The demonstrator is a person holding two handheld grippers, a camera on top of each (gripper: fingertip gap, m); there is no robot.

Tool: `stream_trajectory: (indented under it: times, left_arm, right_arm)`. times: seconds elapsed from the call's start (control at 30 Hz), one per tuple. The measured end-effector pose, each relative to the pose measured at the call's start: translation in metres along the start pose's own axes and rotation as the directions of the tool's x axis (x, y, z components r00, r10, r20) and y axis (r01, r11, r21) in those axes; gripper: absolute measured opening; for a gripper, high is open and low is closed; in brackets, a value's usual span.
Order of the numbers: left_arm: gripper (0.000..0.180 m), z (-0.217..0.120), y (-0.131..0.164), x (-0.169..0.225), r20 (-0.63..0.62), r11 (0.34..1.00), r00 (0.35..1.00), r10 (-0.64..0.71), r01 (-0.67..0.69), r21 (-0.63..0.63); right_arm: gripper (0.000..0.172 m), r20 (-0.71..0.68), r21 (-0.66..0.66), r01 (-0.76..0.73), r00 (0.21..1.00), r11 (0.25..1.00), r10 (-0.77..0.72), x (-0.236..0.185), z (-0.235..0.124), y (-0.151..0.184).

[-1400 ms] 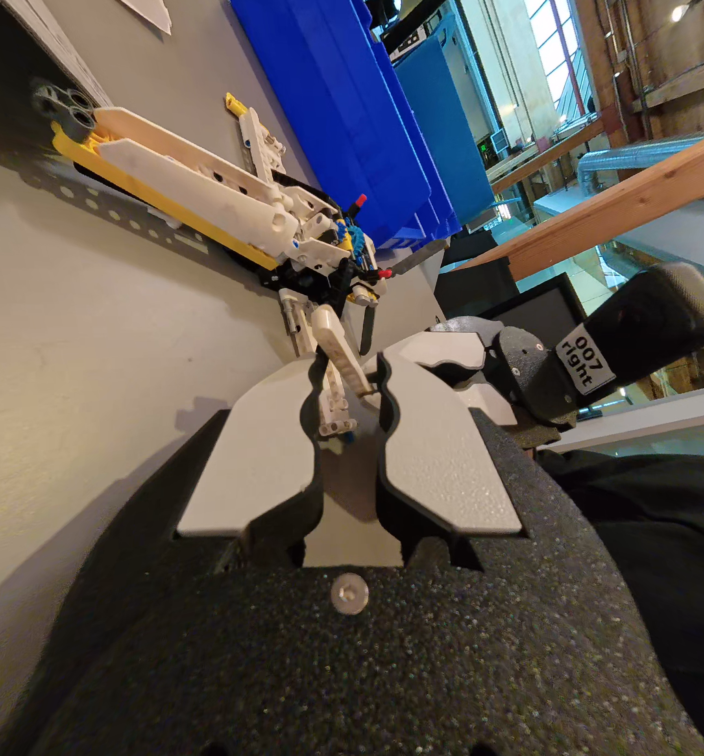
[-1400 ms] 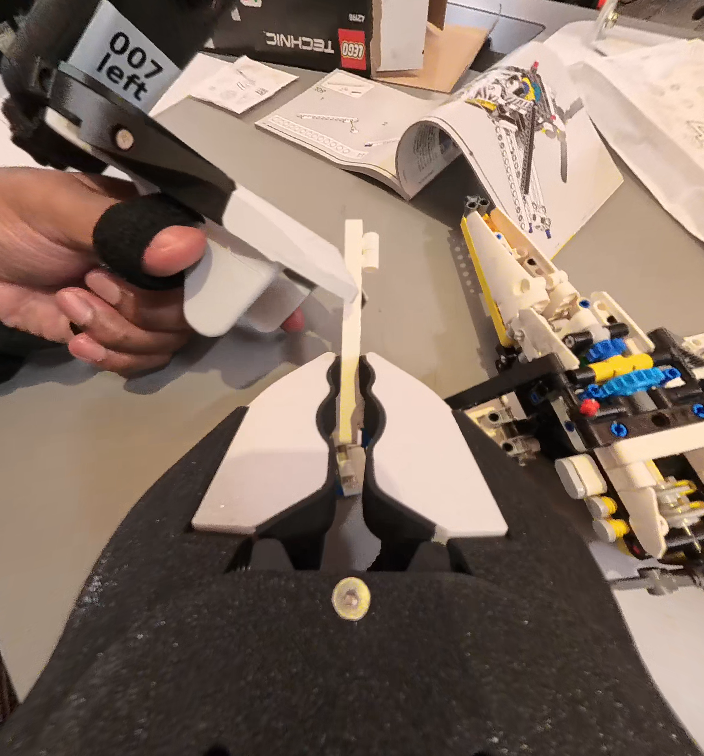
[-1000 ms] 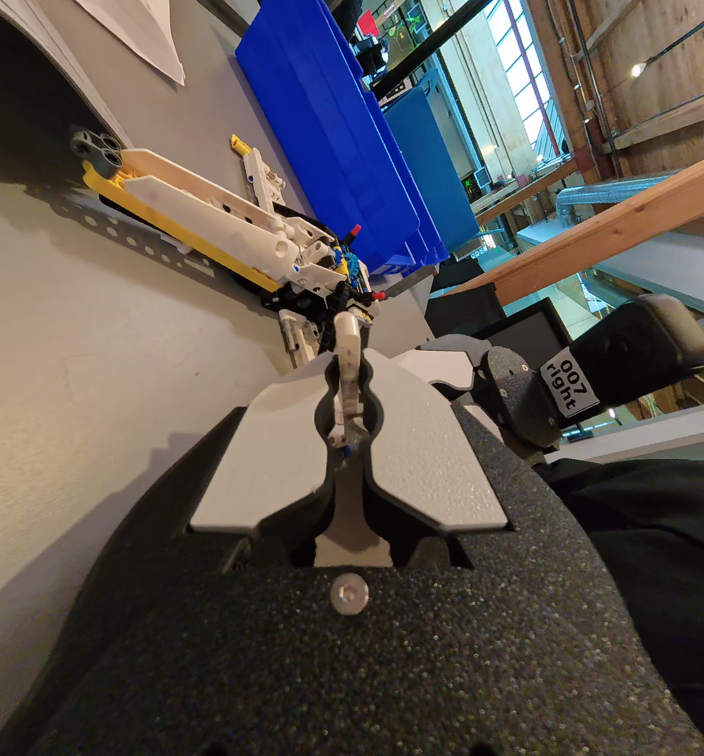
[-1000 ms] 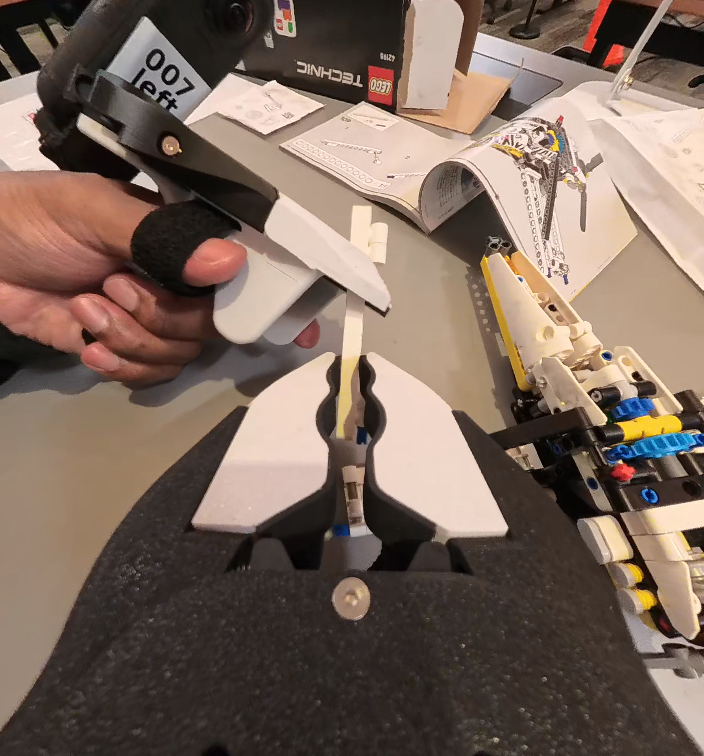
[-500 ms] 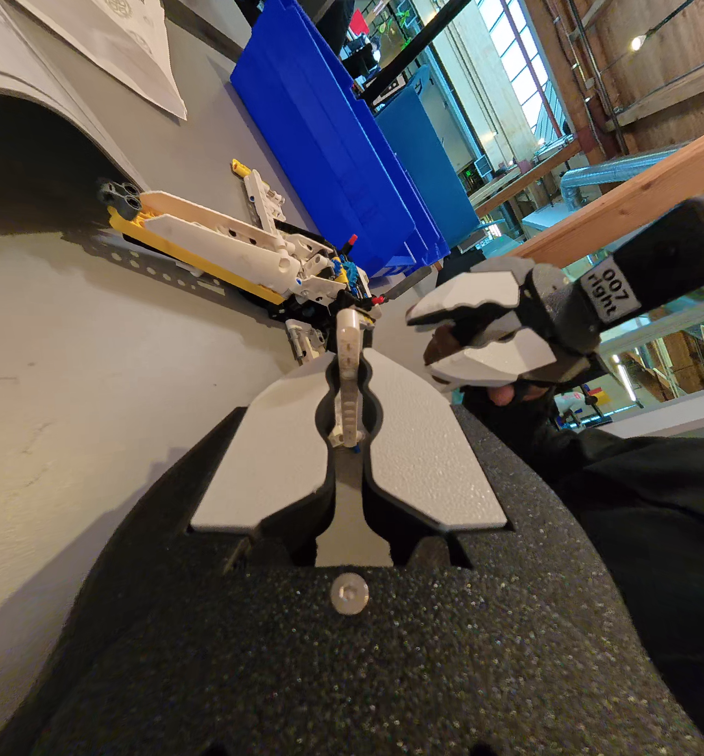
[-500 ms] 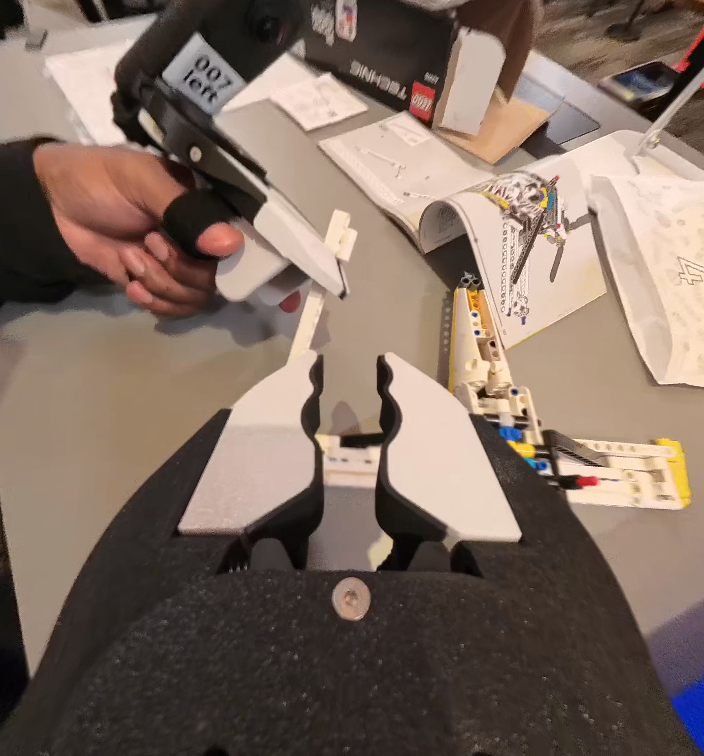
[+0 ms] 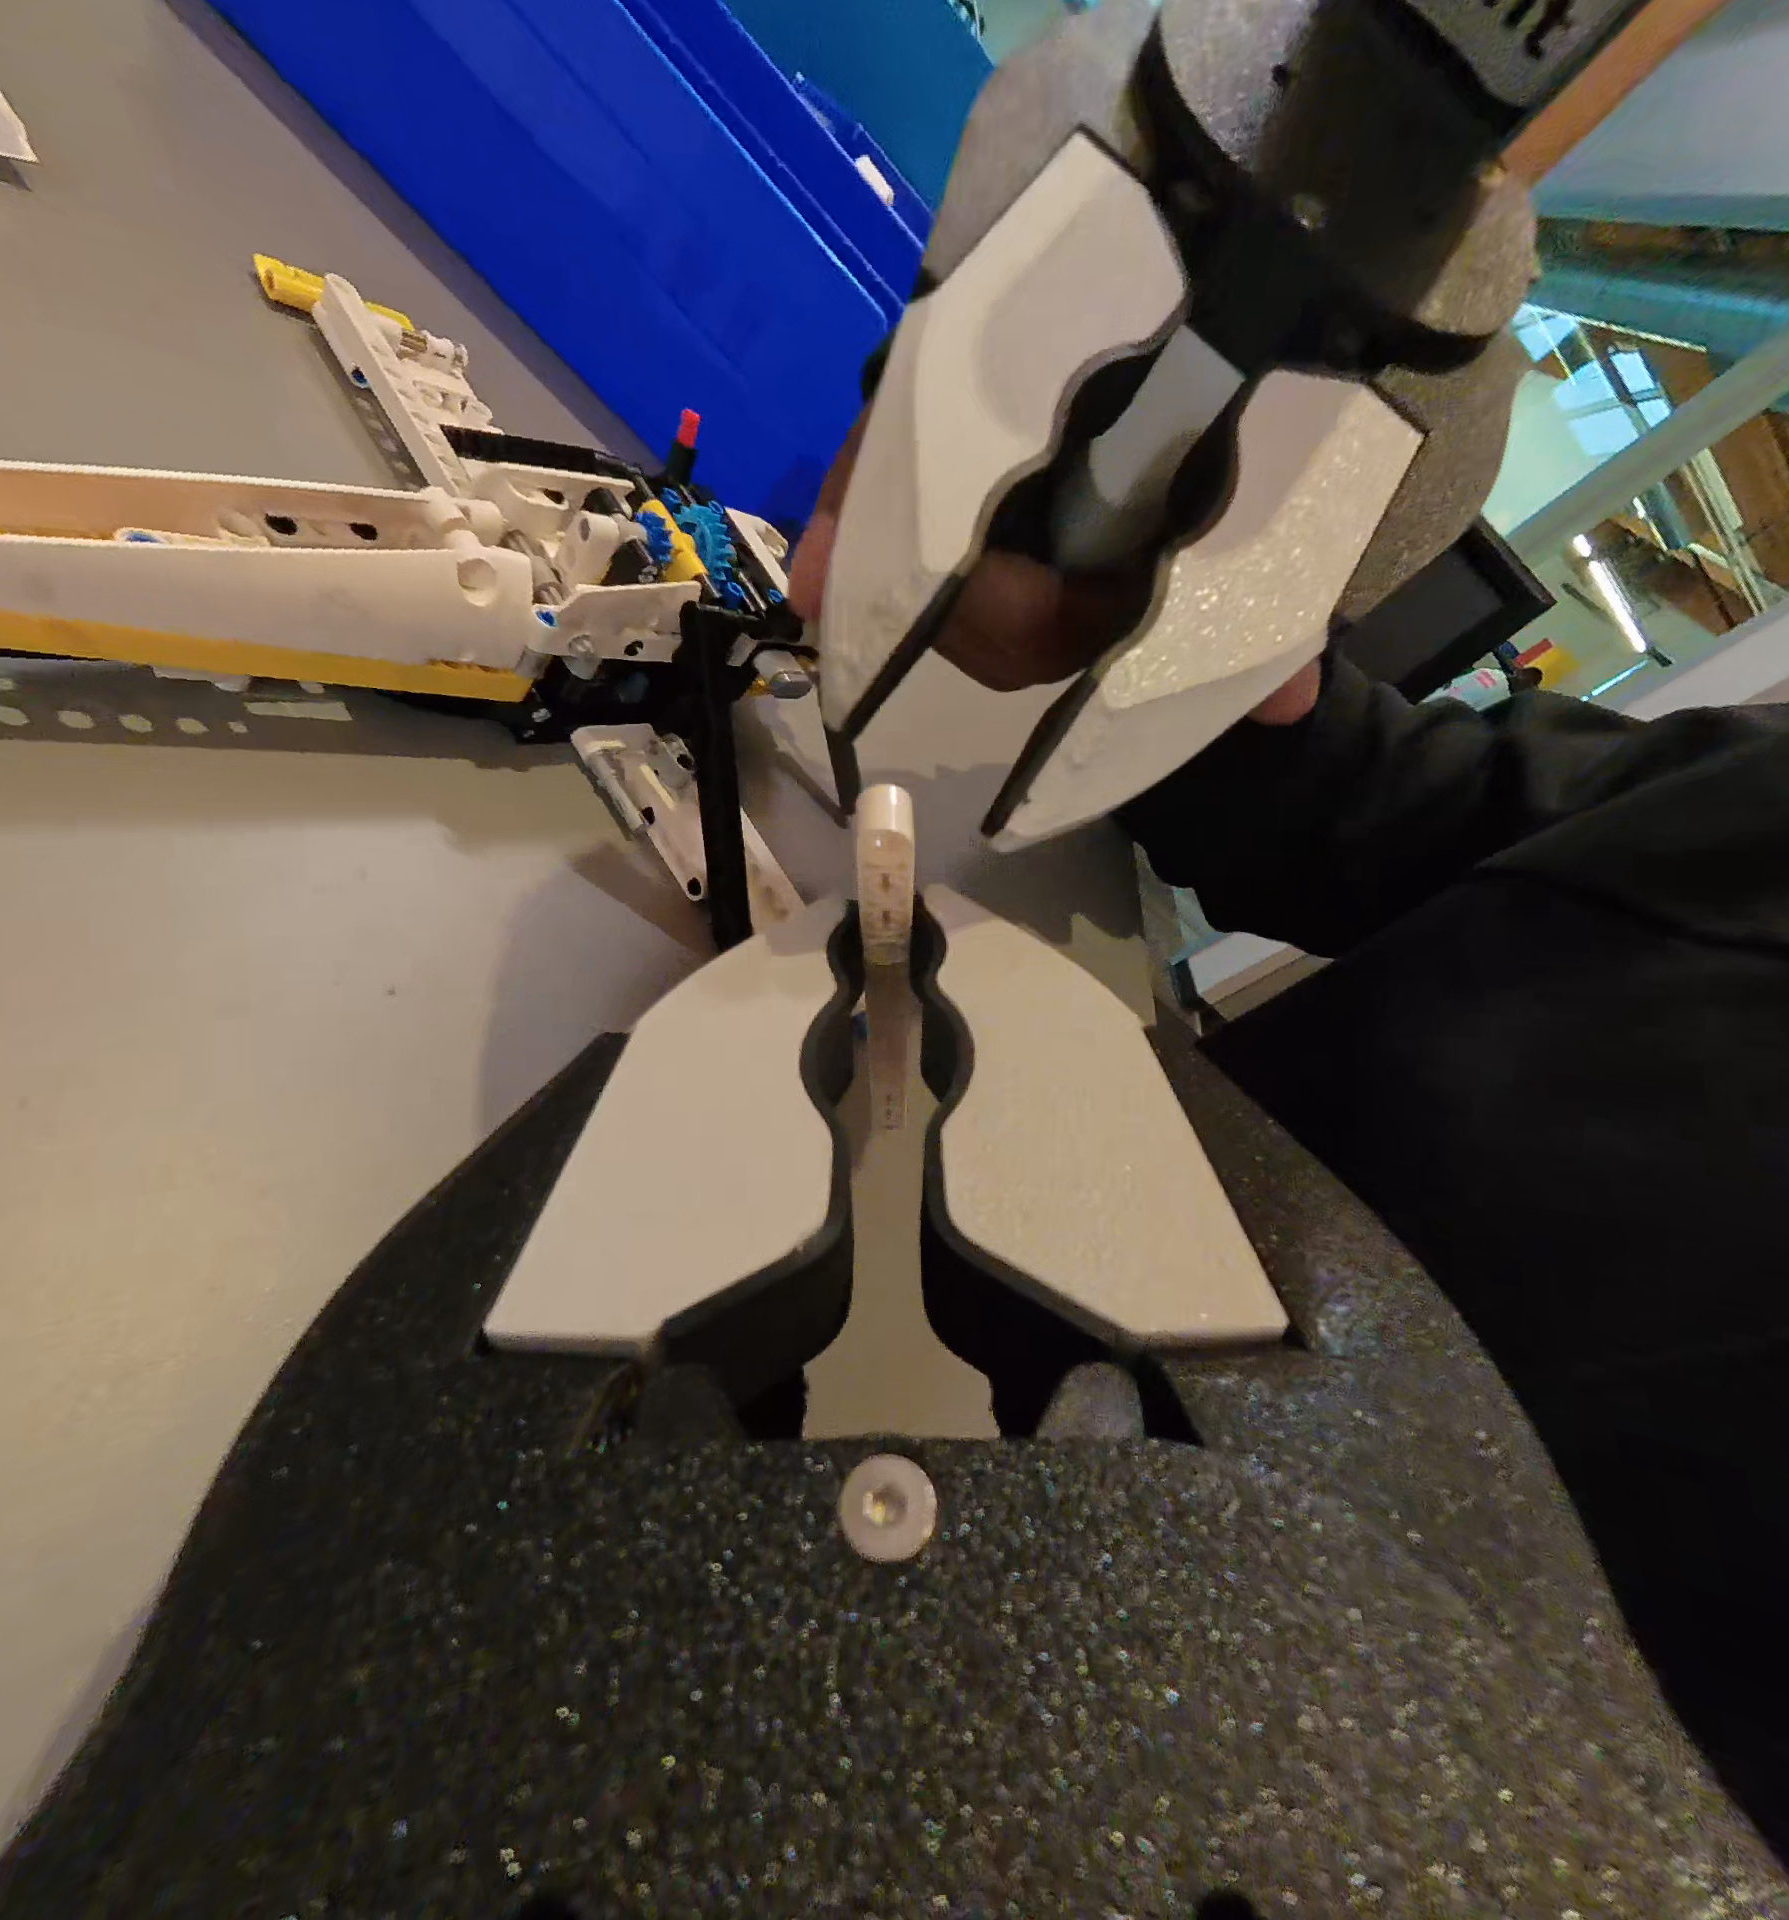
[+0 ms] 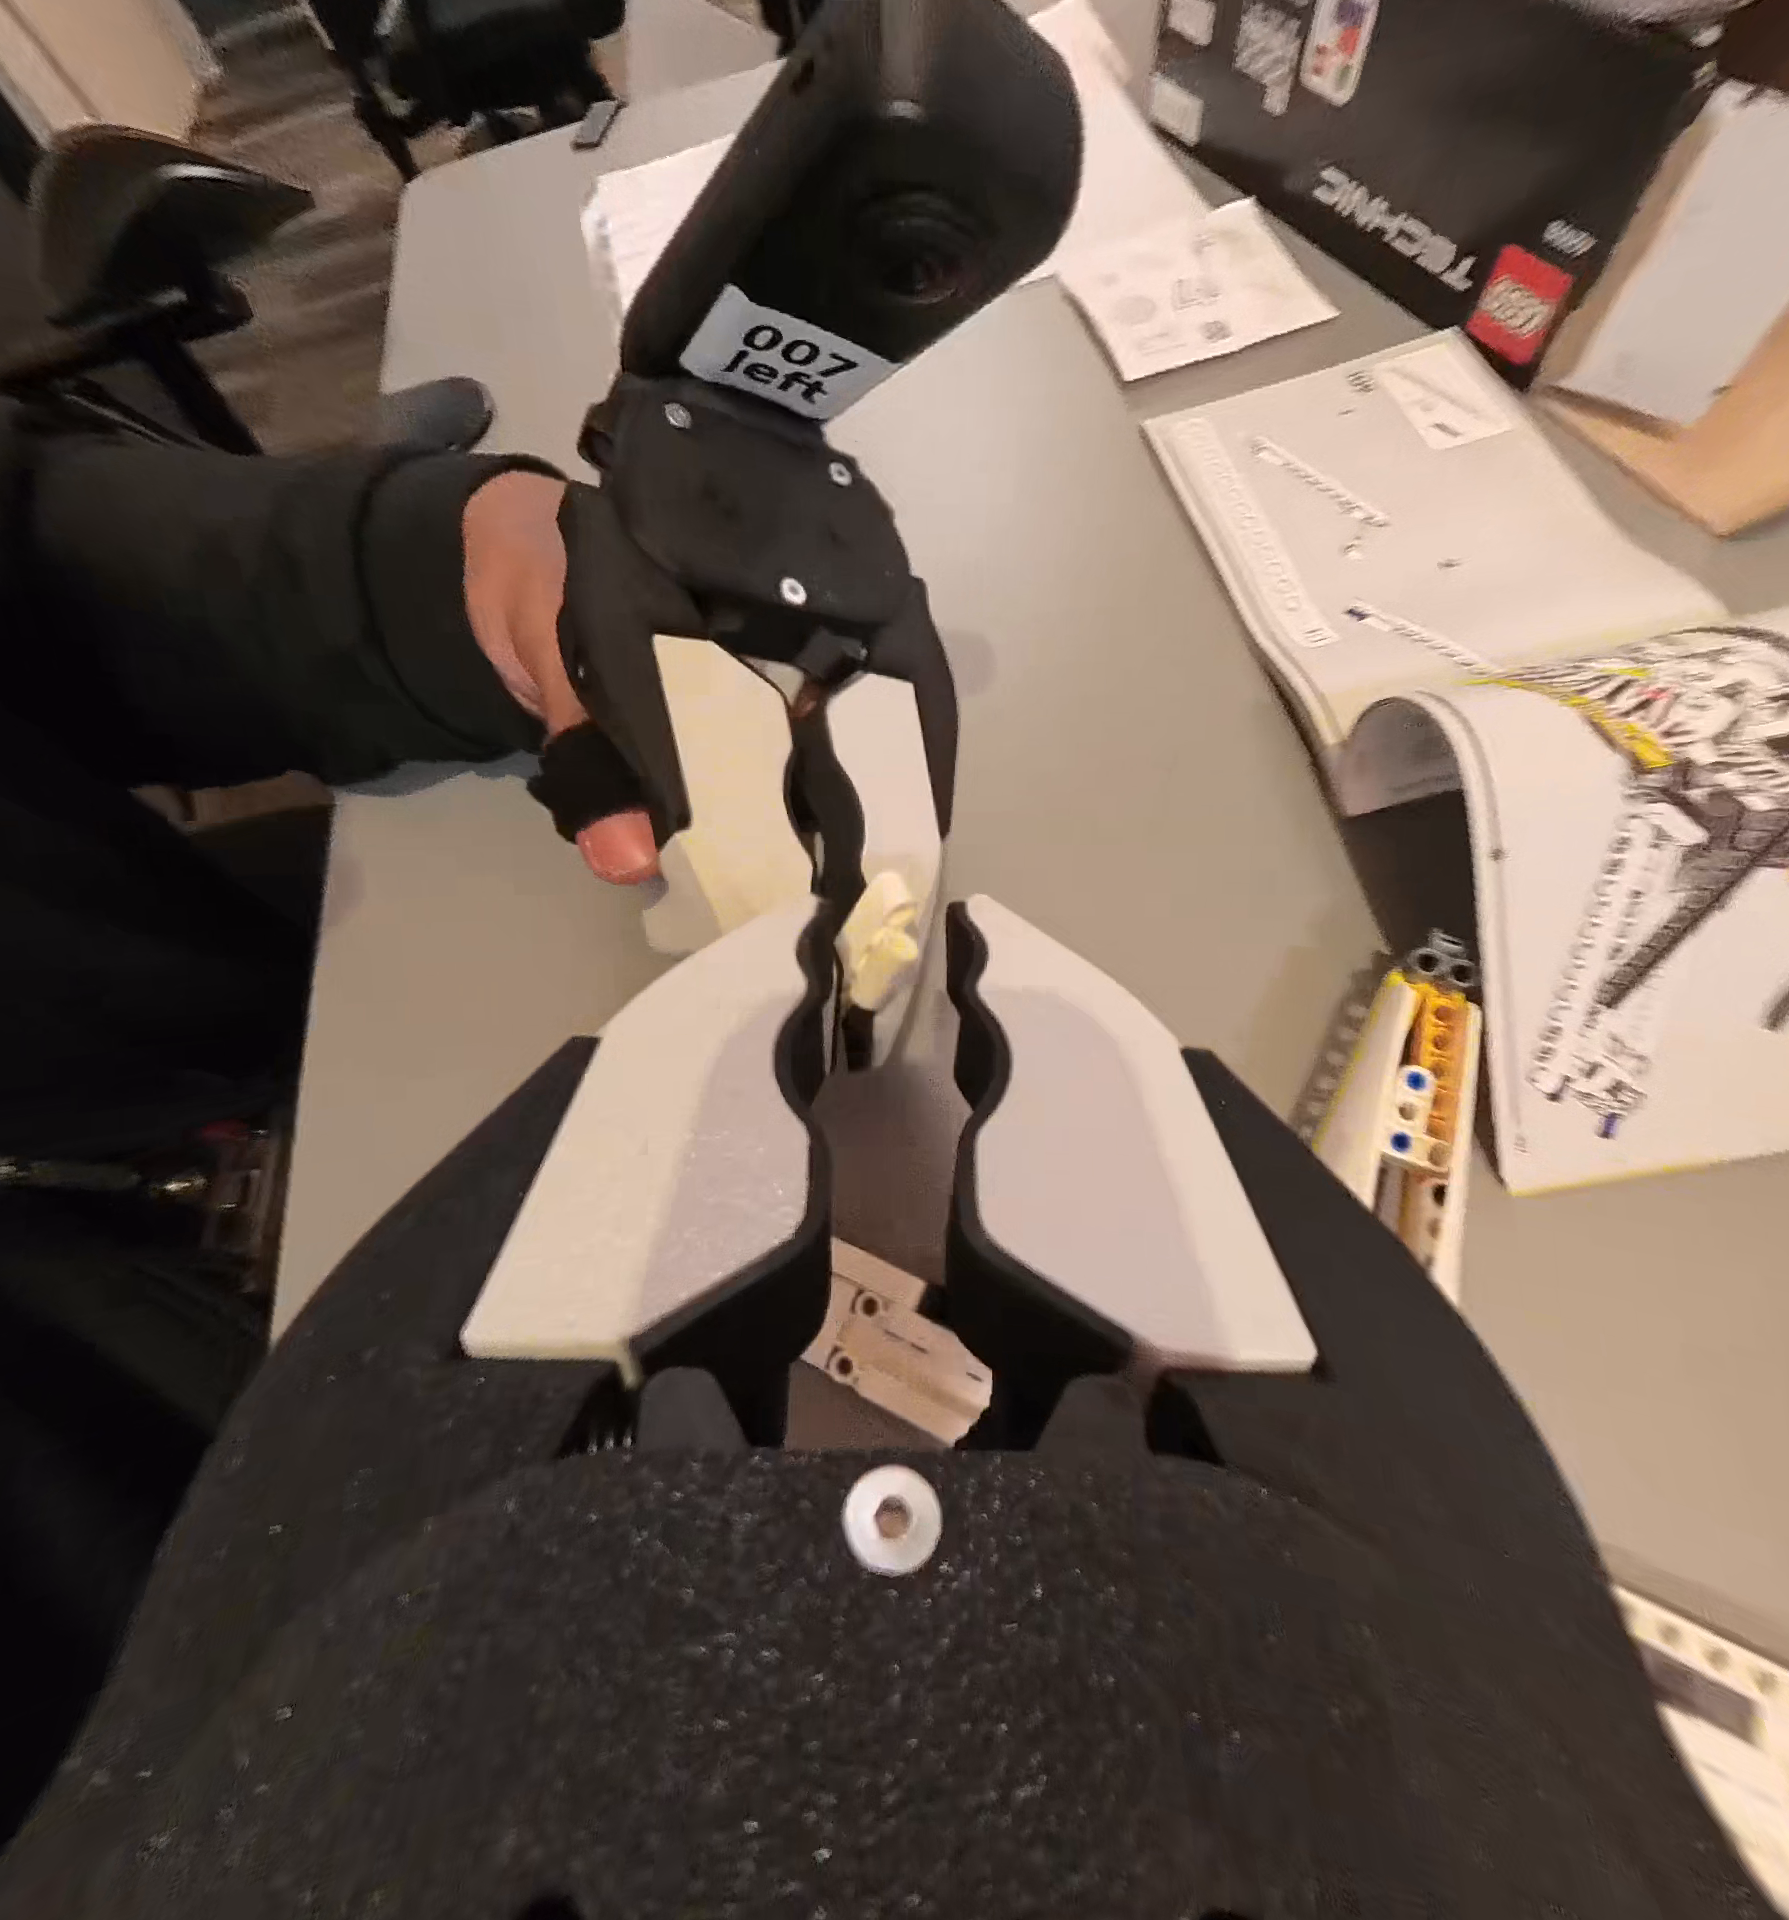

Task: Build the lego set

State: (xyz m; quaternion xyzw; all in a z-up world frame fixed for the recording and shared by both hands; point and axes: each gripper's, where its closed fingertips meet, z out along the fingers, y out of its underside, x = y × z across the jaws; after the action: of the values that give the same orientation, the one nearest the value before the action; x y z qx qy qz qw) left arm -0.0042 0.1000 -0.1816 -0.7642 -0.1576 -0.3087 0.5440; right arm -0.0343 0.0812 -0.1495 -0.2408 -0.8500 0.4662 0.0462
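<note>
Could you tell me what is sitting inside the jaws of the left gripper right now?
A thin white toy beam stands clamped between the left gripper's fingers; its lower end is hidden behind them.

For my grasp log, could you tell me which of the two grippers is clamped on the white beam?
The left gripper: its jaws pinch the white beam. The right gripper hovers open around the beam's tip.

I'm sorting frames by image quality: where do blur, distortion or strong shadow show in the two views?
Left wrist view: fisheye bends the blue bins; the right hand-held gripper, close up, is soft; the brick model casts a hard shadow on the table. Right wrist view: motion blur smears the open booklet and the box.
</note>
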Motion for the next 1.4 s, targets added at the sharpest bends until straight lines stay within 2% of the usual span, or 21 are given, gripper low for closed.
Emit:
stream_trajectory:
  times: [0.27,0.37,0.5,0.77,0.9,1.0,1.1,1.27,1.4]
  left_arm:
    - [0.008,0.002,0.010,0.005,-0.039,0.997,0.999,0.035,-0.037,-0.064]
    - [0.010,0.000,0.002,0.001,-0.016,1.000,1.000,0.015,-0.015,-0.007]
    - [0.013,-0.005,-0.010,0.001,-0.045,0.996,0.998,-0.031,0.035,0.081]
    - [0.008,-0.003,-0.009,0.002,-0.045,0.997,0.999,-0.027,0.030,0.074]
    - [0.007,-0.005,-0.010,-0.008,-0.007,0.994,0.997,-0.078,0.078,0.082]
    - [0.008,-0.007,-0.010,-0.016,0.024,0.989,0.993,-0.119,0.117,0.088]
    - [0.007,-0.006,-0.006,-0.021,0.041,0.986,0.987,-0.152,0.149,0.075]
    - [0.007,-0.003,-0.001,-0.022,0.056,0.987,0.986,-0.156,0.153,0.050]
    - [0.007,-0.002,0.001,-0.023,0.065,0.987,0.985,-0.159,0.157,0.039]
  right_arm:
    - [0.010,0.168,-0.005,-0.124,0.978,0.992,0.123,-0.011,0.015,0.010]
    - [0.009,0.156,0.024,-0.158,0.976,0.987,0.153,-0.006,0.011,0.008]
    - [0.009,0.134,0.101,-0.220,0.969,0.970,0.206,0.003,0.001,-0.001]
    - [0.011,0.072,0.109,-0.227,0.973,0.968,0.220,0.006,-0.003,0.002]
    - [0.026,-0.008,0.037,-0.186,0.982,0.982,0.187,0.016,-0.009,0.010]
    - [0.028,-0.101,-0.017,-0.147,0.984,0.989,0.144,0.034,-0.022,0.012]
    - [0.032,-0.246,-0.147,-0.117,0.966,0.982,0.079,0.066,-0.034,0.020]
    - [0.034,-0.291,-0.294,-0.070,0.957,0.953,-0.019,0.078,-0.037,0.017]
    - [0.039,-0.278,-0.456,-0.054,0.957,0.888,-0.085,0.087,-0.022,0.032]
